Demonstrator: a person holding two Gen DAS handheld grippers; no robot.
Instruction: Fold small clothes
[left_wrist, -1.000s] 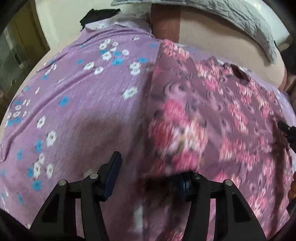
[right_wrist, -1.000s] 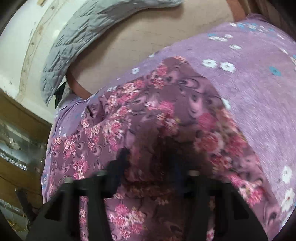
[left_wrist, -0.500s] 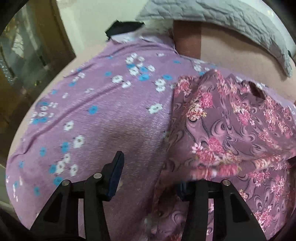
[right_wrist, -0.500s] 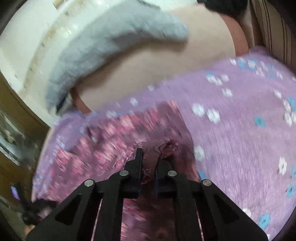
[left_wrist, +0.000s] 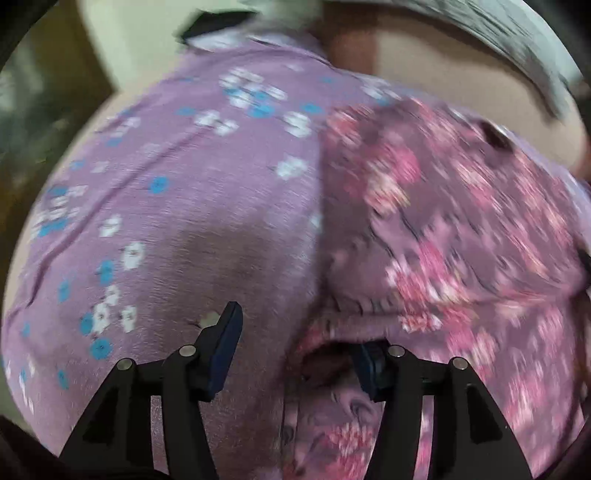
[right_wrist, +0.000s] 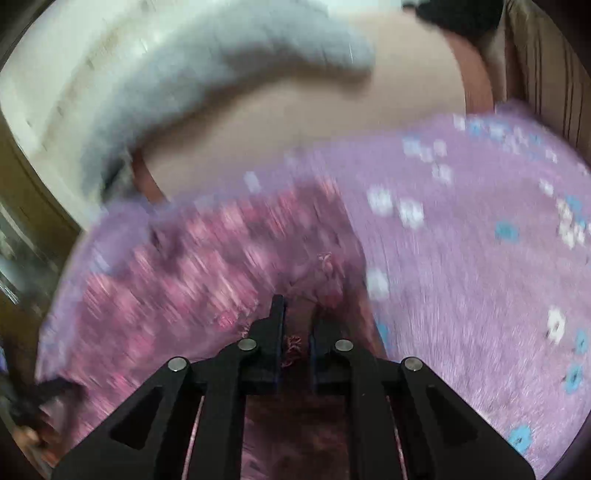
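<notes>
A small mauve garment with pink flowers lies on a purple bedsheet with white and blue flowers. My left gripper is open; its left finger is over the sheet, its right finger is under a lifted fold of the garment's near edge. In the right wrist view the garment spreads left, blurred by motion. My right gripper is shut on the garment's edge, with cloth bunched between the fingers.
A grey quilted blanket lies along the far side on a beige mattress. A dark item sits at the bed's far corner. Wooden furniture stands beyond the bed's edge.
My right gripper closed on the garment's edge and is moving with it. My left gripper stayed open and shifted along the garment's near edge, whose fold now lifts over its right finger.
</notes>
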